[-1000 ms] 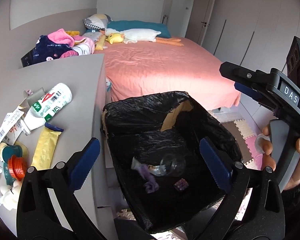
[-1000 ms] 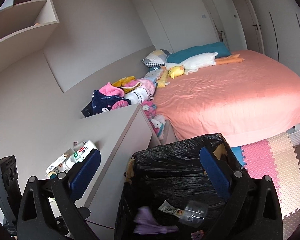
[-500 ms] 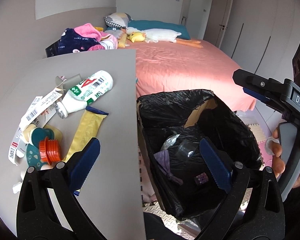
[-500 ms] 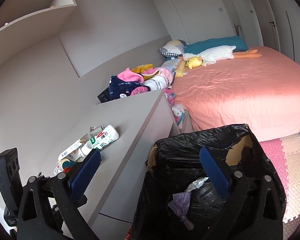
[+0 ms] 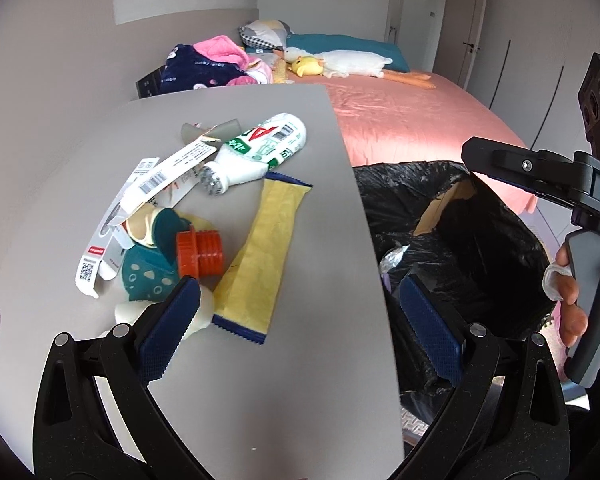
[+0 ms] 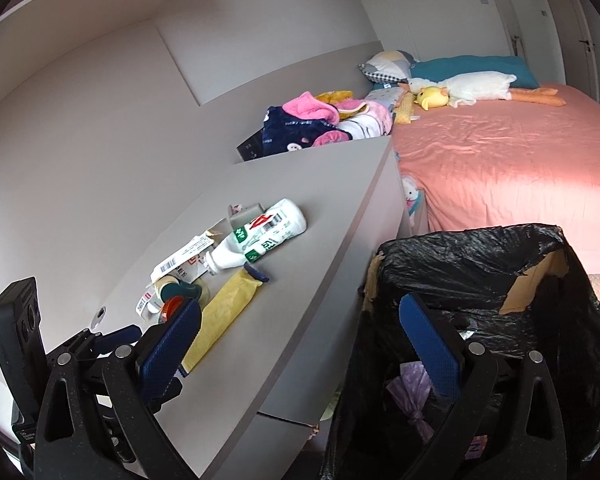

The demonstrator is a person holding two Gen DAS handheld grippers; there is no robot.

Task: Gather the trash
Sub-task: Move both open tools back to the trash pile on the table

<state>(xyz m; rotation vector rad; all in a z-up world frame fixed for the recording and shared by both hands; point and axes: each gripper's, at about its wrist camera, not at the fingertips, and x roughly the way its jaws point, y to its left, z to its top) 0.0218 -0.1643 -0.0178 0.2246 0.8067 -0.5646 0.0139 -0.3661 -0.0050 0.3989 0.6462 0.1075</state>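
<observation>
Trash lies on the grey desk (image 5: 260,380): a yellow wrapper (image 5: 260,256), a white bottle with green print (image 5: 260,150), an orange screw cap (image 5: 199,253), a teal packet (image 5: 148,272) and paper labels (image 5: 156,184). A bin lined with a black bag (image 5: 480,248) stands right of the desk and holds purple and clear scraps (image 6: 414,392). My left gripper (image 5: 300,332) is open and empty above the desk's near edge, close to the wrapper. My right gripper (image 6: 300,352) is open and empty, between the desk (image 6: 300,280) and the bin (image 6: 500,280).
A bed with a pink sheet (image 5: 412,120) lies behind the bin, with plush toys and pillows at its head. Clothes (image 5: 212,64) are piled beyond the desk's far end. The right gripper's body (image 5: 560,184) hangs over the bin. Foam floor mats lie at the right.
Both grippers have swung left, from over the bin toward the desk. The desk trash now fills the left wrist view. Both stay open and empty.
</observation>
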